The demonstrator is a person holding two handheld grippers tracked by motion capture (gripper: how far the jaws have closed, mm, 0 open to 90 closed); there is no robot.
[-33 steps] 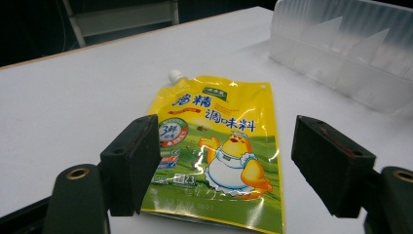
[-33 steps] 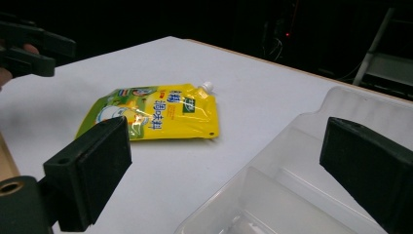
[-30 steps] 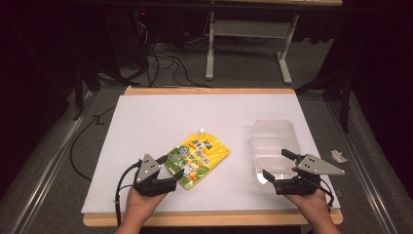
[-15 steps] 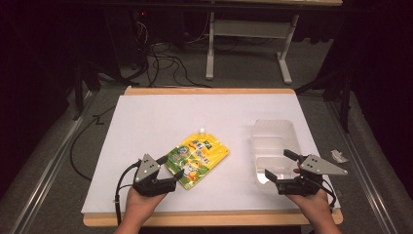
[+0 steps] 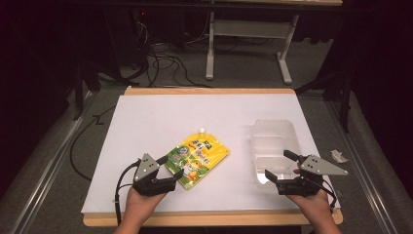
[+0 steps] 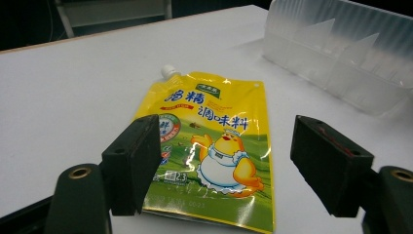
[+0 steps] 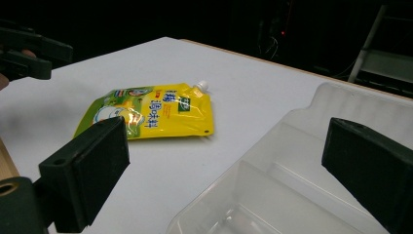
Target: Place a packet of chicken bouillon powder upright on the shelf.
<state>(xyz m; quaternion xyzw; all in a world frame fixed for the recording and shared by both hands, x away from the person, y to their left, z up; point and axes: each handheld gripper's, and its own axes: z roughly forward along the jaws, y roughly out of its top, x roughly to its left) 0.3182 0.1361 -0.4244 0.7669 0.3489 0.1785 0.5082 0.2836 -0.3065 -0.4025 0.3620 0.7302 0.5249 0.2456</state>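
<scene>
A yellow spouted pouch (image 5: 197, 157) with a white cap lies flat near the middle of the white table. My left gripper (image 5: 170, 165) stands open at the pouch's near corner, its jaws either side of that end and low over the table. In the left gripper view the pouch (image 6: 209, 146) lies between and beyond the spread jaws of the left gripper (image 6: 228, 141). A clear plastic tray (image 5: 272, 127) sits to the right. My right gripper (image 5: 278, 164) is open at the tray's near end. In the right gripper view the right gripper (image 7: 229, 141) frames the tray (image 7: 341, 97) and the pouch (image 7: 146, 112).
The table's wooden front edge (image 5: 209, 218) runs just under both hands. A small crumpled scrap (image 5: 338, 156) lies right of the tray. Cables and a desk frame (image 5: 248, 39) stand on the floor beyond the table. The left gripper (image 7: 24, 51) appears far left in the right gripper view.
The right gripper has shifted very slightly toward the near edge beside the tray. The left gripper and the pouch have stayed where they were.
</scene>
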